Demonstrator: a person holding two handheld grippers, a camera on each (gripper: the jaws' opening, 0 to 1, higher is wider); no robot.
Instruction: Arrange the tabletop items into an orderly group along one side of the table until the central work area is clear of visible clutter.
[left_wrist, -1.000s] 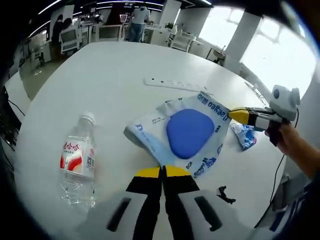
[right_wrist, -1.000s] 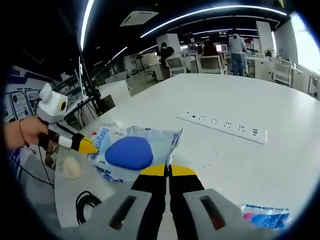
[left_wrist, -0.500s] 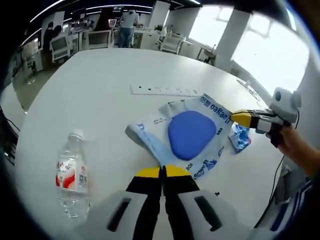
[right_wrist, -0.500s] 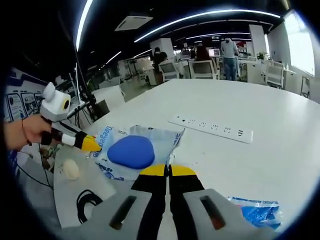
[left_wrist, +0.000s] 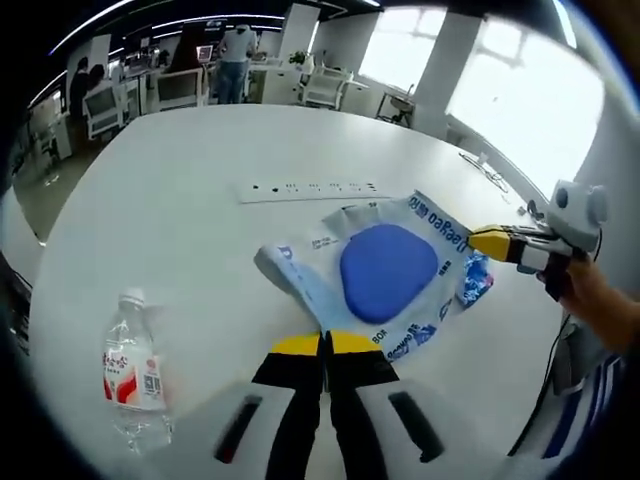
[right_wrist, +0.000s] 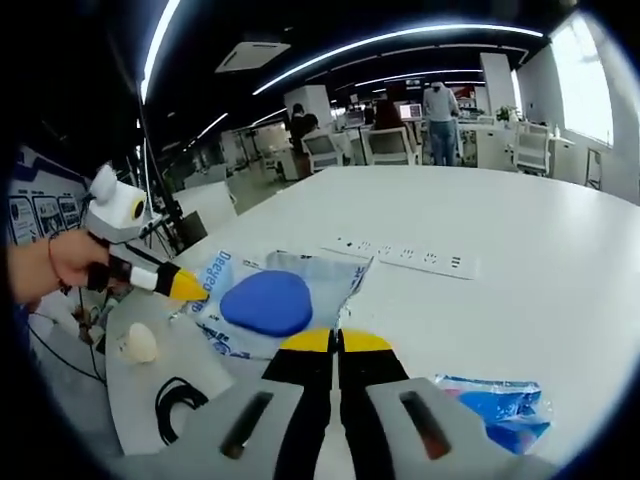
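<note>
Here, both claws (left_wrist: 323, 345) (right_wrist: 337, 342) clamped on crinkly plastic bag (left_wrist: 330, 262) with smooth blue oval.

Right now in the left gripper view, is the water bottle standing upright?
No, the water bottle lies on its side on the white table, cap pointing away from the camera.

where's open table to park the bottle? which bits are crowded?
Free: the wide bare table beyond the power strip, and the patch between the water bottle and the blue pouch. Crowded: the pouch's far edge, where the small blue packet and the right tongs sit.
</note>
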